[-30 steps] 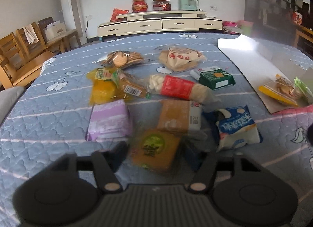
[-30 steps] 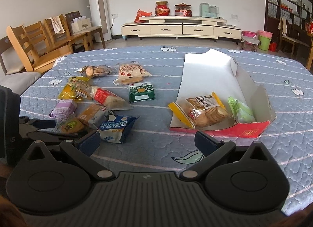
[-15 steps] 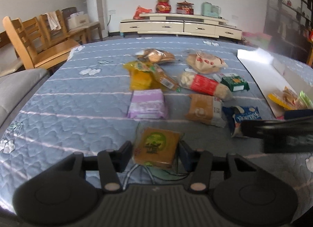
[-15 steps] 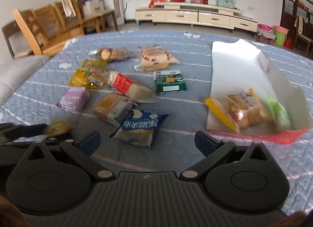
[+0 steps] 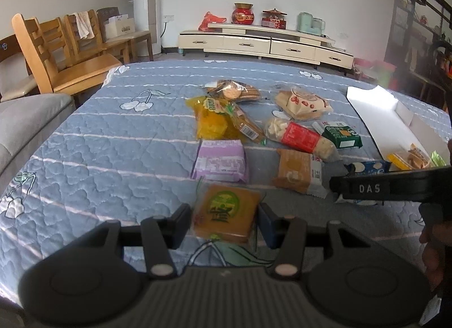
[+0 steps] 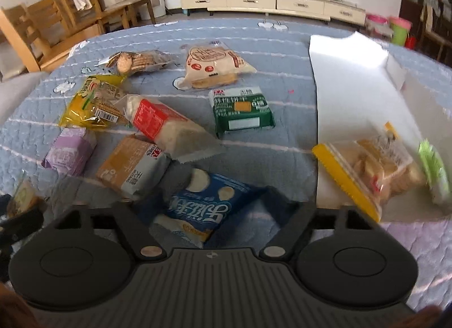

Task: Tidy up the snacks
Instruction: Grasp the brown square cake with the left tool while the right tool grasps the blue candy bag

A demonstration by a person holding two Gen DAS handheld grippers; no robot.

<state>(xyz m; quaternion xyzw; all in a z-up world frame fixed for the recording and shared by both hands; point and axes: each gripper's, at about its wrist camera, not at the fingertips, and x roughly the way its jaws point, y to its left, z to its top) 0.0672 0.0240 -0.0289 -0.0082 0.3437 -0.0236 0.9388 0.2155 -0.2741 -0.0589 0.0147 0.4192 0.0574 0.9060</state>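
Observation:
My left gripper (image 5: 223, 222) is shut on an orange packet with a green logo (image 5: 226, 210), held just above the blue quilted table (image 5: 113, 153). My right gripper (image 6: 207, 209) is low over a blue packet (image 6: 203, 203). Its jaws are closing with the packet between them, and the pads do not press on it. In the left wrist view one right finger (image 5: 381, 187) crosses in front of the blue packet (image 5: 370, 167). A white open box (image 6: 353, 74) at the right holds a yellow-edged biscuit bag (image 6: 375, 170) and a green packet (image 6: 435, 175).
Loose on the quilt lie a purple packet (image 5: 220, 160), a brown-and-white packet (image 5: 299, 171), a red-labelled roll (image 5: 299, 137), a dark green packet (image 5: 341, 134), a yellow packet (image 5: 212, 122) and more biscuit bags behind. Wooden chairs (image 5: 56, 54) and a grey sofa (image 5: 25, 122) stand at the left.
The left gripper closed on the orange packet and drew it back off the pile. The right gripper swung left and down over the blue packet, and its jaws narrowed.

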